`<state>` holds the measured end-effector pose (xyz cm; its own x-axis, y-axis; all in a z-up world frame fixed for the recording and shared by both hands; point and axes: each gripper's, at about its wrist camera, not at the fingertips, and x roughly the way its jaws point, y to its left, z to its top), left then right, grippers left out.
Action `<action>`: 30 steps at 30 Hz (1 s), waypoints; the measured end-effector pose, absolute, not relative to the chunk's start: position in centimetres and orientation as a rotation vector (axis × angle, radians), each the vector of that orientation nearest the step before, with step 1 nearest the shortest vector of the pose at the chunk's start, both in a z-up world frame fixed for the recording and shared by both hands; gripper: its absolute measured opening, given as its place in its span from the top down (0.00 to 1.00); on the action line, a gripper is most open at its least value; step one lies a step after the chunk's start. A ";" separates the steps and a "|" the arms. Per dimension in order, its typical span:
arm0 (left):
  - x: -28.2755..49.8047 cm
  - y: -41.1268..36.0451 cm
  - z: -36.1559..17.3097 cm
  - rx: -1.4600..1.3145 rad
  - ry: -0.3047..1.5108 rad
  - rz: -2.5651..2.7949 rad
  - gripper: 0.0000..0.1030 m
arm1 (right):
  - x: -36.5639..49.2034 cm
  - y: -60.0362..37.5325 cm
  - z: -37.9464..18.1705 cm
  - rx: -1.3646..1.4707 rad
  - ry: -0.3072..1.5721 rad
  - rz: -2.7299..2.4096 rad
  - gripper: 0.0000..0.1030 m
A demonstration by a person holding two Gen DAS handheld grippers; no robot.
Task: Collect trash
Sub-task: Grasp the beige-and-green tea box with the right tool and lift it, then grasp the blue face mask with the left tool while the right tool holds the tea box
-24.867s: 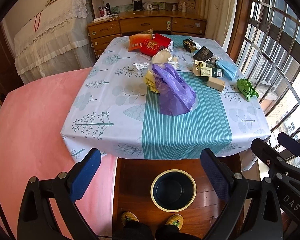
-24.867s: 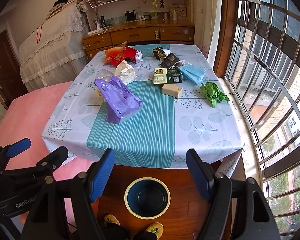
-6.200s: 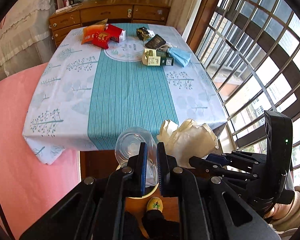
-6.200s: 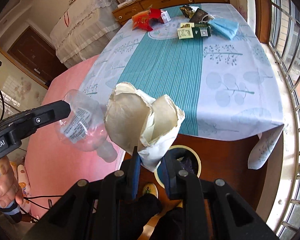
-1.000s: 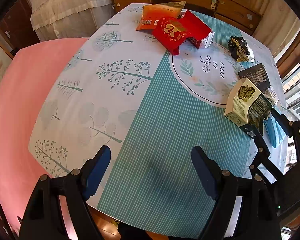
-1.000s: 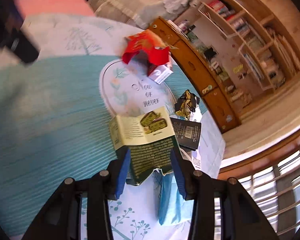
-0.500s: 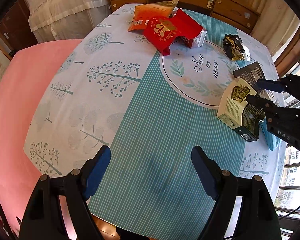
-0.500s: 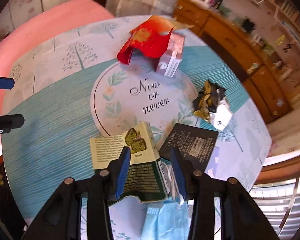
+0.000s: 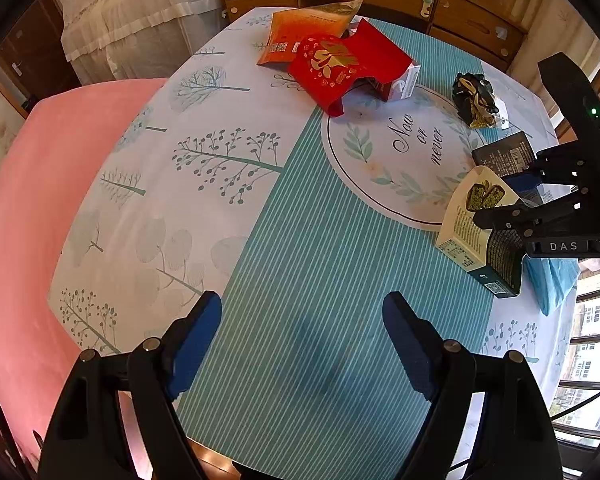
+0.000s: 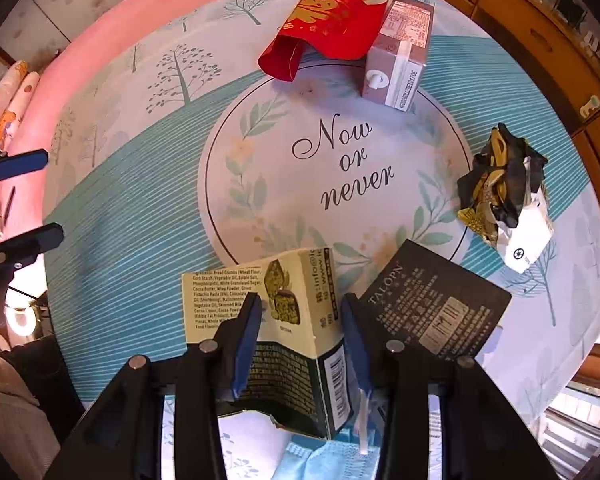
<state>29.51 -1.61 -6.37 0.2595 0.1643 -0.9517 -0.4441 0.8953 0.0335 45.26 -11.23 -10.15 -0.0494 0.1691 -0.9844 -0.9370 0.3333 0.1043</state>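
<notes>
Jaws of the right gripper (image 10: 300, 334) pointed straight down over the cream-and-green snack box (image 10: 268, 320) and were closing, with the box between them; the pads stood just beside its two faces, and I could not tell that they pressed yet. The box lay on the tabletop (image 9: 300, 280) near its right edge, its long axis running from the cream end by the printed circle toward the torn dark end nearest the camera, roughly along the line of the fingers, so the jaws spanned its narrow width. The left gripper (image 9: 300, 344) hovered with jaws wide apart and empty over the bare striped runner, well apart from the box, so the right hand was plainly the nearer.

Crowding mattered on the right side: the black card (image 10: 436, 312) lay just beside the right finger, and the blue face mask (image 10: 320, 460) lay under the box's torn end, so a lift might drag either. The crumpled dark wrapper (image 10: 500, 184), the red packet (image 10: 328, 28) and the small carton (image 10: 396, 60) lay farther off. Room overhead looked open.
</notes>
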 end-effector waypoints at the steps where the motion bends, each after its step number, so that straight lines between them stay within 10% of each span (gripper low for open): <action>1: 29.6 -1.7 -6.3 -0.260 1.243 0.417 0.21 | 45.5 -11.4 -10.0 -0.775 1.304 1.083 0.68; 19: 33.7 -8.4 -3.4 -0.151 1.212 0.180 0.21 | 44.9 -26.0 -0.8 -0.098 1.124 0.683 0.79; 30: 40.0 -16.9 -8.1 -0.207 1.379 -0.040 0.21 | 45.2 -37.5 -4.2 0.059 1.082 0.144 0.79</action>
<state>40.05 -16.89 -8.06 0.1931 -0.1494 -0.9697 -0.0932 0.9811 -0.1697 45.17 -37.51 -4.20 0.4614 0.1457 -0.8751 -0.0880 0.9891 0.1182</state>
